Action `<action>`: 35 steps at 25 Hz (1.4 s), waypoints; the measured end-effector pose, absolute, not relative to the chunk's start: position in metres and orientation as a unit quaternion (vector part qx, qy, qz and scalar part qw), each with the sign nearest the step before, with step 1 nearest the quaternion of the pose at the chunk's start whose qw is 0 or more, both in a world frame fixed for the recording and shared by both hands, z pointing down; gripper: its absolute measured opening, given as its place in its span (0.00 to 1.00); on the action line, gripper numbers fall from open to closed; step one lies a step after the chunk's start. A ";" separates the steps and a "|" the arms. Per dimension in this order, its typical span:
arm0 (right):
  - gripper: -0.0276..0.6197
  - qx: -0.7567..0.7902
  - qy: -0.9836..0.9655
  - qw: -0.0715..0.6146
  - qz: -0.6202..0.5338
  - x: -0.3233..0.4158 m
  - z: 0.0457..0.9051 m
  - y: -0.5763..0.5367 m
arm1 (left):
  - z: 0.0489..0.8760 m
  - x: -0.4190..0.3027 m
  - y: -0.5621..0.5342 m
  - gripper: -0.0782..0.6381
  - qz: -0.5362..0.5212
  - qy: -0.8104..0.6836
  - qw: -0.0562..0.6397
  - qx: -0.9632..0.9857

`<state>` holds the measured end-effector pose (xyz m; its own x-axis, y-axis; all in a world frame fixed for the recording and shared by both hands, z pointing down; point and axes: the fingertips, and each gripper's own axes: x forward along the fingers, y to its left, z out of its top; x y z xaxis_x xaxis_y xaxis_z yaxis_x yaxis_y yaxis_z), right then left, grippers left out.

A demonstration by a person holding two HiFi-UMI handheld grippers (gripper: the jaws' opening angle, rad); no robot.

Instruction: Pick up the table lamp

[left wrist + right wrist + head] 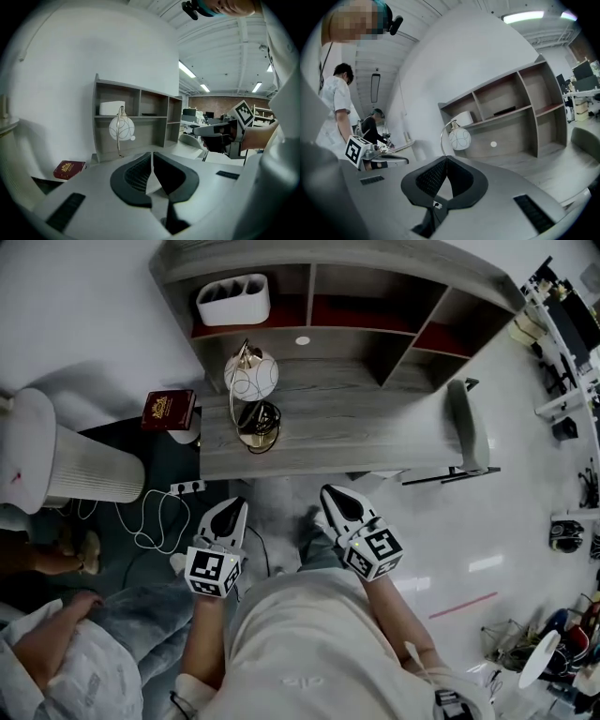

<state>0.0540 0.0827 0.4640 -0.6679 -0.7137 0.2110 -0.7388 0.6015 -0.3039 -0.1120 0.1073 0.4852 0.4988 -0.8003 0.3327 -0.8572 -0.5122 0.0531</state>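
Observation:
The table lamp [251, 375] has a round white globe shade with a line pattern, a curved gold stem and a round base [258, 422] with a dark cord coiled on it. It stands on the left part of the grey desk [356, 432]. The same lamp [122, 128] shows far ahead in the left gripper view, and the lamp [459, 138] also stands ahead in the right gripper view. My left gripper [231, 506] and right gripper [335, 494] hang side by side in front of the desk edge, both shut and empty, well short of the lamp.
The desk carries a shelf unit with a white holder [233, 300] in its left compartment. A dark red book [169, 410] lies on a low stand left of the desk. A white ribbed column [66, 465], a power strip with cables [186, 487] and a seated person [56, 652] are at left.

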 end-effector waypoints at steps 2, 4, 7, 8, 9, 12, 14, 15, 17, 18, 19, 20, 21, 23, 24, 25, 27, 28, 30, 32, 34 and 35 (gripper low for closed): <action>0.09 0.393 -0.900 0.033 0.186 0.057 0.463 0.060 | 0.482 -0.108 0.083 0.14 0.134 -0.493 0.111 0.853; 0.09 0.382 -0.905 0.034 0.187 0.062 0.462 0.039 | 0.480 -0.105 0.061 0.18 0.137 -0.505 0.113 0.845; 0.09 0.368 -0.909 0.035 0.192 0.072 0.464 0.012 | 0.480 -0.107 0.031 0.22 0.153 -0.531 0.108 0.827; 0.09 0.364 -0.910 0.036 0.194 0.075 0.466 0.004 | 0.481 -0.107 0.022 0.23 0.158 -0.540 0.107 0.820; 0.09 0.361 -0.911 0.037 0.196 0.078 0.468 -0.004 | 0.481 -0.108 0.013 0.24 0.162 -0.548 0.107 0.814; 0.09 0.353 -0.913 0.042 0.201 0.083 0.474 -0.023 | 0.483 -0.112 -0.010 0.27 0.173 -0.568 0.108 0.797; 0.09 0.350 -0.913 0.043 0.206 0.084 0.477 -0.034 | 0.484 -0.116 -0.024 0.29 0.176 -0.579 0.111 0.789; 0.09 0.348 -0.913 0.044 0.208 0.084 0.479 -0.038 | 0.484 -0.118 -0.030 0.29 0.177 -0.583 0.113 0.785; 0.09 0.345 -0.913 0.047 0.212 0.083 0.482 -0.048 | 0.485 -0.123 -0.043 0.32 0.180 -0.590 0.116 0.778; 0.09 0.345 -0.913 0.049 0.214 0.082 0.484 -0.052 | 0.485 -0.125 -0.050 0.34 0.183 -0.594 0.117 0.775; 0.09 0.344 -0.912 0.051 0.216 0.081 0.487 -0.056 | 0.486 -0.128 -0.057 0.34 0.185 -0.598 0.118 0.771; 0.09 0.344 -0.911 0.054 0.219 0.080 0.490 -0.061 | 0.486 -0.130 -0.064 0.35 0.188 -0.602 0.118 0.767; 0.09 0.345 -0.910 0.057 0.221 0.079 0.493 -0.065 | 0.486 -0.133 -0.071 0.35 0.190 -0.606 0.119 0.764; 0.09 0.349 -0.907 0.062 0.225 0.076 0.499 -0.073 | 0.485 -0.136 -0.086 0.36 0.194 -0.607 0.117 0.761; 0.09 0.353 -0.906 0.064 0.227 0.076 0.501 -0.077 | 0.484 -0.136 -0.093 0.36 0.197 -0.605 0.114 0.763; 0.09 0.357 -0.903 0.066 0.228 0.075 0.503 -0.081 | 0.484 -0.135 -0.099 0.36 0.201 -0.602 0.111 0.765; 0.09 0.364 -0.900 0.068 0.232 0.073 0.507 -0.088 | 0.482 -0.132 -0.111 0.36 0.206 -0.592 0.104 0.773; 0.09 0.366 -0.898 0.069 0.233 0.071 0.509 -0.091 | 0.480 -0.131 -0.117 0.36 0.207 -0.588 0.099 0.776; 0.09 0.371 -0.895 0.073 0.236 0.068 0.514 -0.098 | 0.475 -0.130 -0.129 0.34 0.205 -0.586 0.085 0.779; 0.09 0.377 -0.892 0.075 0.239 0.065 0.517 -0.102 | 0.469 -0.131 -0.138 0.28 0.200 -0.589 0.073 0.780; 0.09 0.382 -0.889 0.075 0.241 0.064 0.519 -0.106 | 0.464 -0.132 -0.144 0.15 0.192 -0.589 0.069 0.782; 0.09 0.385 -0.888 0.076 0.241 0.064 0.520 -0.107 | 0.463 -0.132 -0.146 0.15 0.190 -0.587 0.070 0.784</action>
